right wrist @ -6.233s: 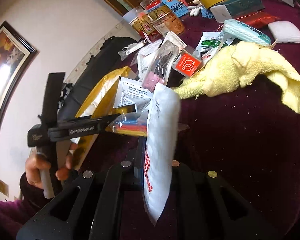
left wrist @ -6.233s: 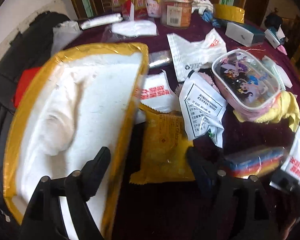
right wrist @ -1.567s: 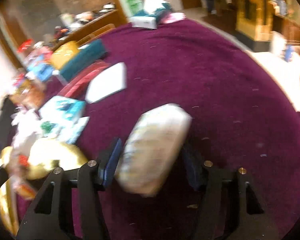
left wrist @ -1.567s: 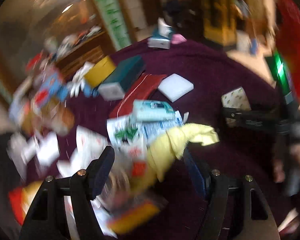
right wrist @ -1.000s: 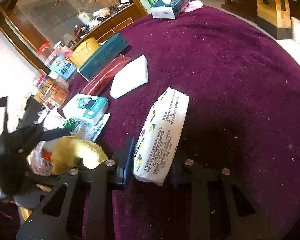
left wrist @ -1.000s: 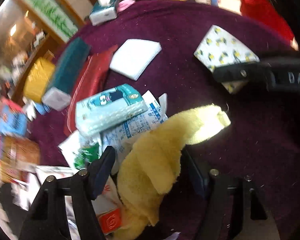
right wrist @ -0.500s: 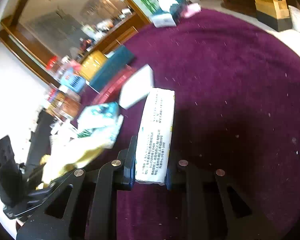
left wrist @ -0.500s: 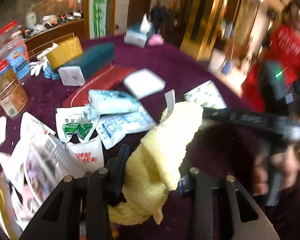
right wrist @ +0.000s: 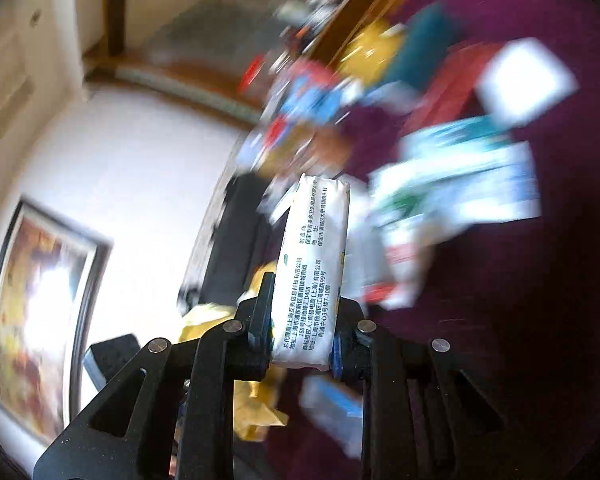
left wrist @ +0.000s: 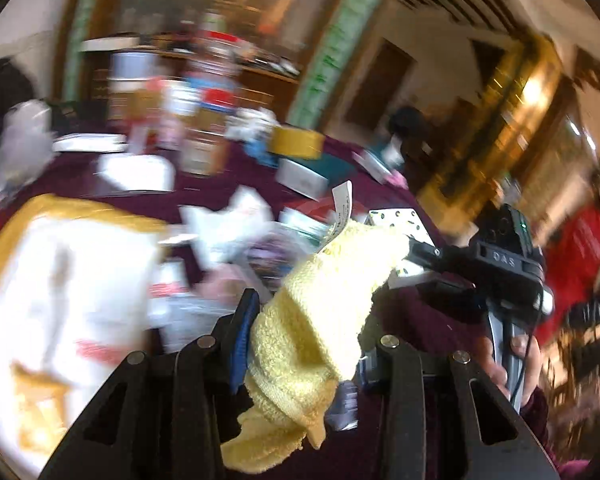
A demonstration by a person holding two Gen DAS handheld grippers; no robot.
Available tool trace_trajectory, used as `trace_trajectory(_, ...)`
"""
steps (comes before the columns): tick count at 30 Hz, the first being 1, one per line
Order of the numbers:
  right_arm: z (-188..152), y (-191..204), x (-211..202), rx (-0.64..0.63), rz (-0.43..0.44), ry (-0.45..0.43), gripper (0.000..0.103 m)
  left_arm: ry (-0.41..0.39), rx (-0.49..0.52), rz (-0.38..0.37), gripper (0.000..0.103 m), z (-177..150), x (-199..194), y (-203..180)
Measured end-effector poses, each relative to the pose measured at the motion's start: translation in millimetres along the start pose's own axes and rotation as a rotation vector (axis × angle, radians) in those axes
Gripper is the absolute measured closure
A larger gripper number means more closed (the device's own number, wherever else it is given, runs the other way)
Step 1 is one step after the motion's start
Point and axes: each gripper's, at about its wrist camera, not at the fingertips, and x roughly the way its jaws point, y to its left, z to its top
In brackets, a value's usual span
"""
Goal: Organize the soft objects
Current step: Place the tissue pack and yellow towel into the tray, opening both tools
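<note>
The left gripper (left wrist: 306,338) is clamped on a fluffy pale-yellow terry towel (left wrist: 320,312) at lower centre of its view, cloth bulging above the jaws and hanging below them; its jaws closed onto the cloth within the last second; a white label (left wrist: 342,204) sticks up from the towel's far end; beyond lies a blurred dark-purple tablecloth (left wrist: 220,192) strewn with packets; at left sits a large white padded mailer with yellow edging (left wrist: 60,280); at right a hand (left wrist: 516,364) grips the other tool.

The right gripper (right wrist: 304,340) pinches a white printed tissue pack (right wrist: 314,268), standing on end at centre frame, its jaws likewise having narrowed onto it; behind, all is blurred.
</note>
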Motion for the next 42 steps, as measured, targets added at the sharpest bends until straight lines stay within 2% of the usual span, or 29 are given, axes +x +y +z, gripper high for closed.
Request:
trace_trajectory(5, -23, 74, 113, -0.146, -0.008, 0.158, 0.081, -0.090, -0.162, 0.150, 0.062, 8, -52, 73)
trace_trajectory(9, -42, 113, 185, -0.236, -0.066, 0.262, 0.078, -0.096, -0.228, 0.263, 0.060, 10, -69, 106)
trace_trajectory(11, -55, 134, 219, -0.339, -0.181, 0.324, 0.071, -0.038, -0.229, 0.310, 0.058, 8, -64, 117)
trace_trajectory(12, -60, 141, 229, -0.401, -0.244, 0.329, 0.067, -0.008, -0.236, 0.327, 0.054, 8, -57, 120)
trace_trajectory(14, -68, 155, 239, -0.531, -0.371, 0.300, 0.066, 0.028, -0.257, 0.355, 0.053, 2, -52, 127)
trace_trajectory(17, -64, 152, 222, -0.551, -0.358, 0.258, 0.066, 0.016, -0.265, 0.370, 0.052, -5, -56, 129)
trace_trajectory(19, -53, 141, 190, -0.531, -0.329, 0.197, 0.066, -0.023, -0.265, 0.384, 0.052, -5, -64, 127)
trace_trajectory(22, -44, 124, 142, -0.542, -0.331, 0.125, 0.066, -0.061, -0.242, 0.358, 0.045, -5, -74, 118)
trace_trajectory(23, -42, 118, 126, -0.540, -0.336, 0.108, 0.062, -0.066, -0.232, 0.341, 0.043, -6, -74, 113)
trace_trajectory(24, -40, 106, 105, -0.524, -0.345, 0.096, 0.050, -0.070, -0.224, 0.326, 0.042, -7, -73, 108)
trace_trajectory(25, -37, 97, 92, -0.503, -0.352, 0.091, 0.045, -0.070, -0.216, 0.310, 0.042, -7, -71, 103)
trace_trajectory(27, -39, 79, 56, -0.462, -0.362, 0.075, 0.044, -0.053, -0.198, 0.269, 0.039, -12, -63, 90)
trace_trajectory(30, -45, 56, 27, -0.443, -0.394, 0.092, 0.044, -0.007, -0.174, 0.223, 0.039, -20, -46, 73)
trace_trajectory(33, -62, 46, 21, -0.458, -0.413, 0.149, 0.044, 0.065, -0.147, 0.184, 0.039, -31, -25, 55)
trace_trajectory(36, -80, 46, 28, -0.528, -0.422, 0.204, 0.044, 0.110, -0.130, 0.164, 0.039, -39, -18, 44)
trace_trajectory(40, -105, 58, 52, -0.691, -0.436, 0.288, 0.044, 0.123, -0.127, 0.170, 0.039, -45, -22, 40)
trace_trajectory(42, -115, 65, 67, -0.790, -0.470, 0.316, 0.044, 0.125, -0.133, 0.174, 0.038, -47, -25, 42)
